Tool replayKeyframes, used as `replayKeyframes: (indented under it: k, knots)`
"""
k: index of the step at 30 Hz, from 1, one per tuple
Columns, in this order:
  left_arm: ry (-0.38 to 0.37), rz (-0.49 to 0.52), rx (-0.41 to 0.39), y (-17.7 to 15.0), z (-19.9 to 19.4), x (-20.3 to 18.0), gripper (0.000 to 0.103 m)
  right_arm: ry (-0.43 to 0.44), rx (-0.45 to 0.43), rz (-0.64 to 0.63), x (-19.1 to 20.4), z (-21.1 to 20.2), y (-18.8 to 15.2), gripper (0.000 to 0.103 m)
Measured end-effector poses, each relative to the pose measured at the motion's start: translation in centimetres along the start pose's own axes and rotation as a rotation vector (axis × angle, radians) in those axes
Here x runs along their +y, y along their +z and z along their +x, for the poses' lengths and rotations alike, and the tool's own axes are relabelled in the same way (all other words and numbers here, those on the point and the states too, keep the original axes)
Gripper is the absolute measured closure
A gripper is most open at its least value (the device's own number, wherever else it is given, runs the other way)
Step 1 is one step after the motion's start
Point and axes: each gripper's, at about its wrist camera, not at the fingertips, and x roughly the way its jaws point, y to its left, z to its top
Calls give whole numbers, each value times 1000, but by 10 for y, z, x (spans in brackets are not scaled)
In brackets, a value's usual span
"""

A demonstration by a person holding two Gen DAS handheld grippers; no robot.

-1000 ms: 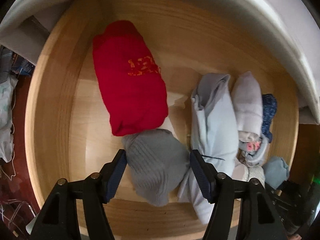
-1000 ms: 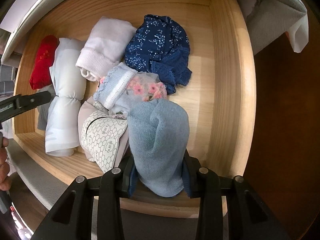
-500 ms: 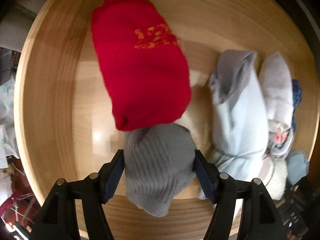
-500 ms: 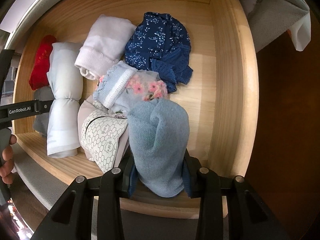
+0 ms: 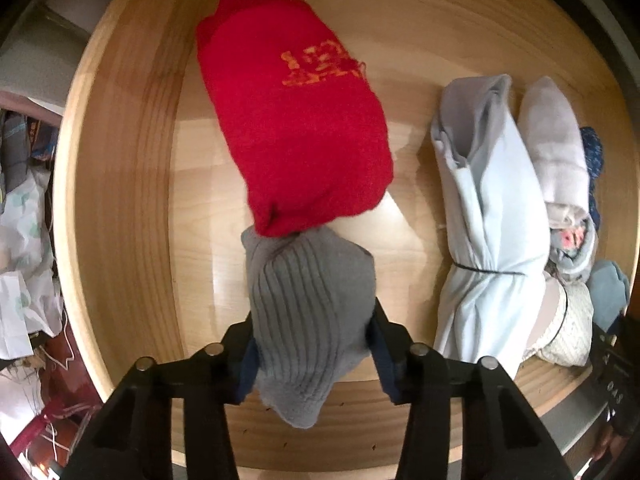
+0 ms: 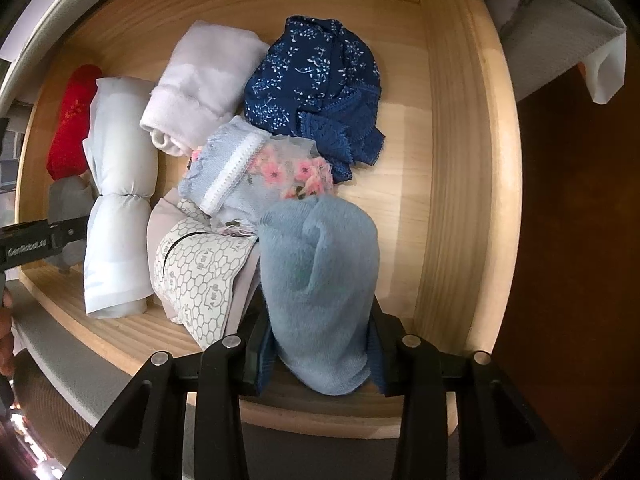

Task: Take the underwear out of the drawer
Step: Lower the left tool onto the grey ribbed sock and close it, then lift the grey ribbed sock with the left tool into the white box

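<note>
Nearby, red roll (image 5: 296,128) touching grey sock (image 5: 308,304)

Pale wood furniture over a dark reddish-brown floor

Warm light is glancing off the pale wood panel (image 5: 120,184), leaving a soft sheen on its grain. A dark reddish-brown floor (image 6: 576,240) is showing to the right of it. A grey padded furniture edge (image 6: 560,12) with a white cloth corner is jutting in at upper right, and cluttered printed fabrics (image 5: 24,248) are piling up at far left.
</note>
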Motion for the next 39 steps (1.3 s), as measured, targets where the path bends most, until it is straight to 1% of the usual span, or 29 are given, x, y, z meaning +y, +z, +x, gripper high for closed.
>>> replayKeyframes:
  k: [3,5,10,13,16,17,18,23,28,29,30,34,35,39]
  knots:
    - [2,11,-24,-5,0,-2,58,7,-3,8,2,1,1,67]
    - [-15,10,-36,-8,-4,-1,58,4,-12,11,3,1,2,68]
    - [-46,13,-72,-15,-17,7,58,-59,-65,-17,12,-7,0,69]
    - [-64,16,-93,-15,-31,4,58,-92,-85,-32,19,-10,-1,69]
    - [-83,18,-129,-19,-46,6,58,-96,-90,-29,21,-11,-1,69]
    - [-83,23,-138,-19,-50,-5,58,-94,-88,-23,22,-11,0,69]
    - [-84,27,-149,-20,-55,-5,58,-92,-86,-22,22,-11,0,69]
    - [-88,31,-207,-27,-91,2,58,-94,-87,-19,24,-13,2,69]
    - [-77,57,-273,-41,-134,7,58,-85,-93,-8,14,-16,1,69]
    - [-77,59,-289,-41,-141,6,58,-81,-93,-3,13,-17,1,69]
    - [-77,62,-300,-46,-139,6,58,-78,-92,-3,9,-18,0,69]
    - [-62,82,-366,-54,-182,13,58,-80,-92,-7,0,-20,0,69]
    - [-60,86,-381,-56,-195,20,58,-84,-92,-9,0,-20,0,69]
    - [-45,98,-456,-56,-236,24,58,-83,-92,-3,0,-19,0,69]
